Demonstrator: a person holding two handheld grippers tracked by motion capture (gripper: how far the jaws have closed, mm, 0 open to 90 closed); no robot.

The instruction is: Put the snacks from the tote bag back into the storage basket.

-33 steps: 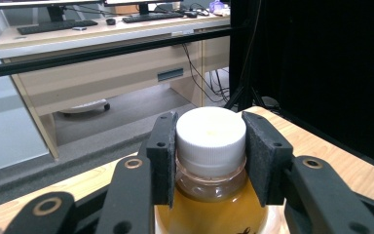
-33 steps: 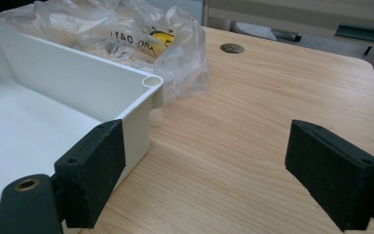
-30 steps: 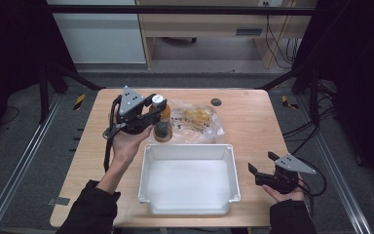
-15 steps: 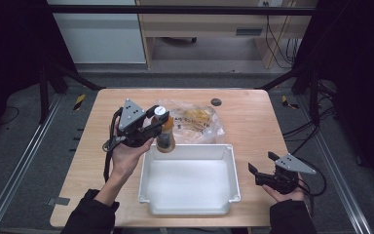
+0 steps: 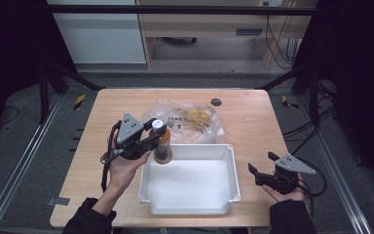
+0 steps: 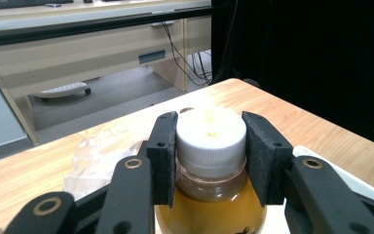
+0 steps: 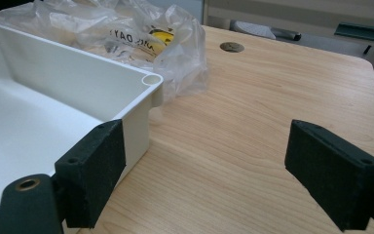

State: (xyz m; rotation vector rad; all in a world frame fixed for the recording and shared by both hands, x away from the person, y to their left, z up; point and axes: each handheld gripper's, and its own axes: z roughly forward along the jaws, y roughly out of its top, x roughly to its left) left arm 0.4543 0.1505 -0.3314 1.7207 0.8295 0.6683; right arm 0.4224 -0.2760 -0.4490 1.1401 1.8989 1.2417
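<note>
A small bottle (image 5: 162, 146) of amber liquid with a white cap (image 6: 210, 132) hangs upright over the far left corner of the white tray (image 5: 193, 204). My left gripper (image 5: 155, 132) is shut on the bottle's neck, its black pads (image 6: 162, 156) pressing just under the cap. At the table's right, beside the tray, my right gripper (image 5: 259, 170) is held low with its jaws wide apart and nothing between the pads (image 7: 92, 170).
A crinkled clear plastic bag (image 5: 187, 121) with yellow contents lies just behind the tray, also near the tray's corner (image 7: 151, 80) in the right gripper view. A small dark round hole cover (image 5: 216, 102) sits near the far edge. Bare wood (image 7: 233, 146) lies right of the tray.
My left gripper has carried the bottle toward me and to the right, from beside the bag to above the tray's far left corner. The right gripper has stayed still.
</note>
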